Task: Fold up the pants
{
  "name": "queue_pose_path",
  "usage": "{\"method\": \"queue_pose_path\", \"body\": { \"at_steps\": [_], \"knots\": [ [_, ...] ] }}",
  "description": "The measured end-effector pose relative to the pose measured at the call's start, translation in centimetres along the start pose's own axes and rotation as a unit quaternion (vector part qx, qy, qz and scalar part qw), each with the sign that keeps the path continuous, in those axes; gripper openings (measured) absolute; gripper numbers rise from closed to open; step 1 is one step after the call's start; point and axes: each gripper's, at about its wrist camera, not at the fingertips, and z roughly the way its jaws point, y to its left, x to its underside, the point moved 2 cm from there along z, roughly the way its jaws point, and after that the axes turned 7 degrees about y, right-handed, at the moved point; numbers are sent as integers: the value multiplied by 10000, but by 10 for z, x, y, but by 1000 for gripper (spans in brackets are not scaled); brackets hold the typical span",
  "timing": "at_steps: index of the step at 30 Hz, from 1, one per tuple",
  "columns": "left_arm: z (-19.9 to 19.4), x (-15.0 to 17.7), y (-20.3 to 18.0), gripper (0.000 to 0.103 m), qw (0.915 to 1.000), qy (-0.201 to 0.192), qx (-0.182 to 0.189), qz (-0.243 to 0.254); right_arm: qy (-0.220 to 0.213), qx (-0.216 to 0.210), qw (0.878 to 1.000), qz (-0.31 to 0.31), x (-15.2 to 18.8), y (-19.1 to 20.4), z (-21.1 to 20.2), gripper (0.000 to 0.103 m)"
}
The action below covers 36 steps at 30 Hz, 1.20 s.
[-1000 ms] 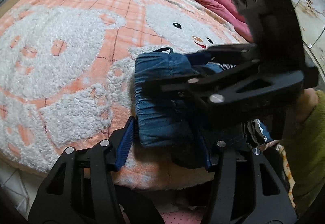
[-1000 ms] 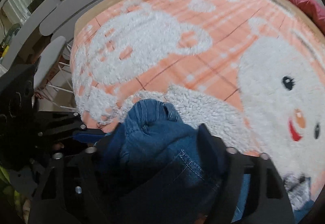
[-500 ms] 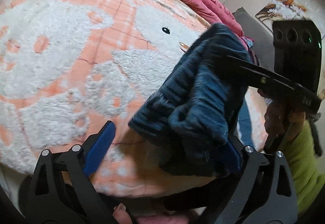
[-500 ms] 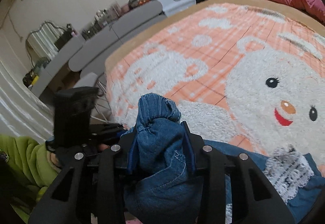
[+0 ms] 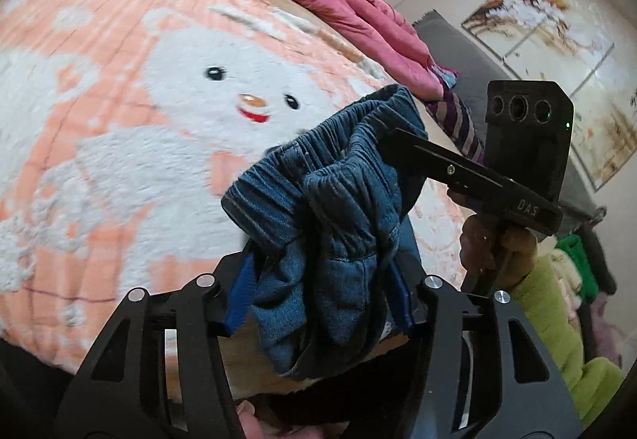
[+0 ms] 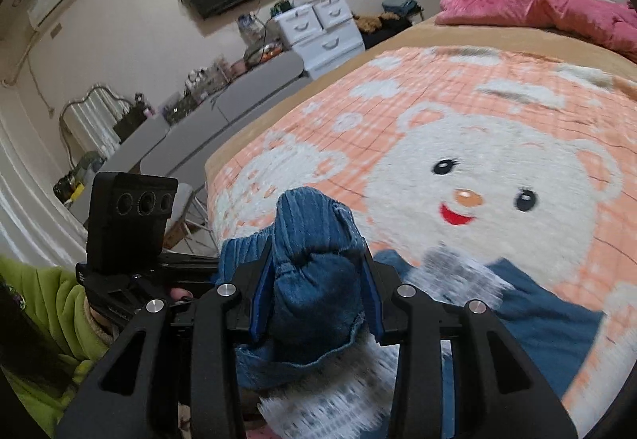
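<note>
The left gripper [image 5: 318,295] is clamped on a bunched fold of the blue denim pants [image 5: 330,208], its blue pads pressed into the cloth on either side. The ribbed elastic waistband rises above the gripper in a crumpled arch, lifted off the bed's peach bear blanket [image 5: 119,128]. How the cloth lies between the pads is hidden by the folds.

To the right in that view, the right gripper [image 5: 398,144] reaches in from the side with its fingers buried in the waistband; only the edge of its body shows, held by a hand [image 5: 489,240] in a green sleeve.

From the right wrist, the left gripper [image 6: 223,272] appears at the far left, its tips lost behind denim. In the centre, the right gripper [image 6: 316,291] is closed tight on a thick wad of the pants [image 6: 314,264], the waistband poking up between the fingers. The rest of the pants trails right and down across the blanket [image 6: 458,120], blurred; a pale lacy patch [image 6: 458,272] on them is too smeared to identify. A pink quilt [image 6: 549,13] lies at the far edge of the bed.
</note>
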Motion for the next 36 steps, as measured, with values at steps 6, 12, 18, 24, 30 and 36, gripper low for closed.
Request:
{"method": "queue_pose_path", "body": {
  "at_steps": [6,12,18,24,30,36],
  "knots": [
    [23,1,-24,47,9996,48,-116,239,-297,-82,9990,330,28,-23,-18,39],
    [27,11,-41,47,9985,16,208,497,-672,39,9932,951,57,-42,-48,57],
    [42,34,-67,53,9933,313,483,1003,-695,703,9836,1507,78,-44,-73,73],
    [57,47,-69,54,9898,586,278,1270,-15,1430,9832,1137,84,-20,-48,74],
    [27,42,-59,59,9900,398,134,1346,730,2234,9683,850,115,-22,-29,73],
    [24,16,-49,62,9912,201,-365,1258,716,2397,9639,916,120,-18,-41,74]
  ]
}}
